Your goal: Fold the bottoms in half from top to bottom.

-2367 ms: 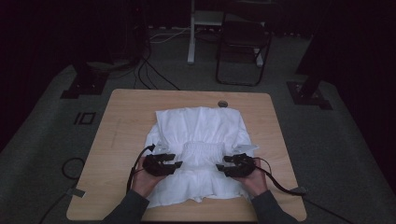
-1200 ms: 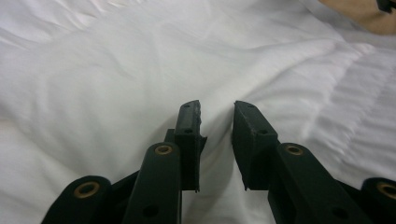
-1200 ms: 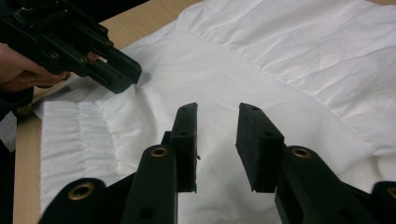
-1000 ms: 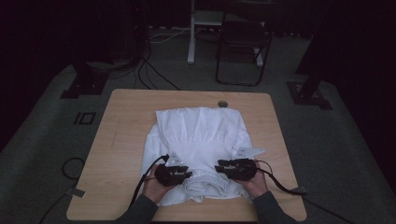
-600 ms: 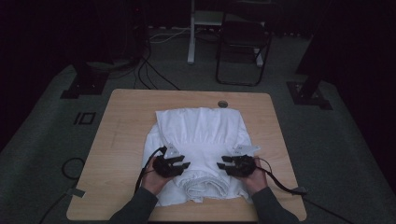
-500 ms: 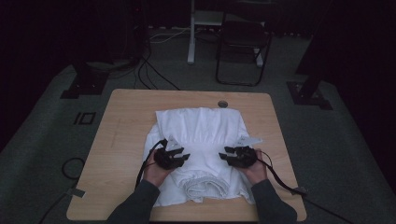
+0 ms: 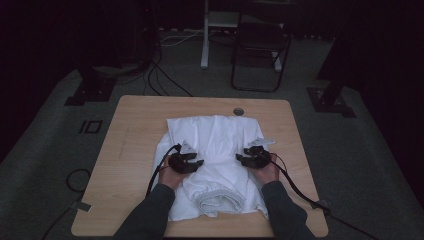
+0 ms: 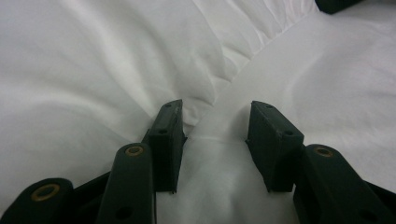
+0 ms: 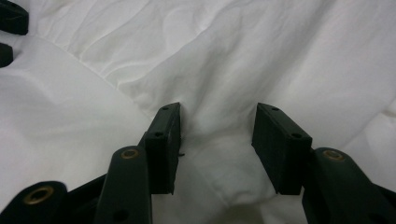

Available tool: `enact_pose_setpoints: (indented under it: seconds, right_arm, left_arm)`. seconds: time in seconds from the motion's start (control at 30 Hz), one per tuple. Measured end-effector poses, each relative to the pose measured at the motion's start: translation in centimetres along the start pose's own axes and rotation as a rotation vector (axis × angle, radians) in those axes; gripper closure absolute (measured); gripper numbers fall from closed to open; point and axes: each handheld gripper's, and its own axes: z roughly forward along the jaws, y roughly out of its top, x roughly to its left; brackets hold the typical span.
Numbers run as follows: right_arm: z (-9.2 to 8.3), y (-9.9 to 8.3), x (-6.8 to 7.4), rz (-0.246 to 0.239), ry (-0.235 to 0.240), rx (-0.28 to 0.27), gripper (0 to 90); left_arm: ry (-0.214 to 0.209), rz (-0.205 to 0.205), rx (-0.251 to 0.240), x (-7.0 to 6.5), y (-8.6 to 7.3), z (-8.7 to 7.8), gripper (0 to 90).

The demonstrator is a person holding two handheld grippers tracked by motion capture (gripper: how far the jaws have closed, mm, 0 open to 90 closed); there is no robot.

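A white cloth [image 7: 215,150] lies on the wooden table [image 7: 135,130], its near part bunched into a thick rolled fold [image 7: 220,197]. My left gripper [image 7: 192,162] rests on the cloth's left side and my right gripper [image 7: 245,159] on its right side, both pointing inward. In the left gripper view the jaws [image 8: 215,109] stand apart, with a soft ridge of cloth [image 8: 210,154] loose between them. The right gripper view shows the same: jaws [image 9: 217,112] apart over a hump of cloth [image 9: 215,140]. Both pairs of jaws have just been opening.
A round grommet [image 7: 238,111] sits in the table near its far edge. Behind the table stand a folding chair [image 7: 260,50] and a white post [image 7: 205,35]. Cables [image 7: 160,75] and stand bases [image 7: 332,100] lie on the grey floor. Bare wood flanks the cloth.
Both hands have moved away from the person, farther up onto the cloth. The cloth's near part now lies behind them as a rolled fold.
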Motion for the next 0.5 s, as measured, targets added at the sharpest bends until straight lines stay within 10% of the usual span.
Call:
enact_pose_setpoints:
  seconds: [0.5]
  right_arm:
    - [-4.9,-5.4,6.5,0.011,0.045,-0.021,51.3]
  left_arm:
    - [-0.05,0.031,0.015,-5.4,-5.5,-5.9,55.3]
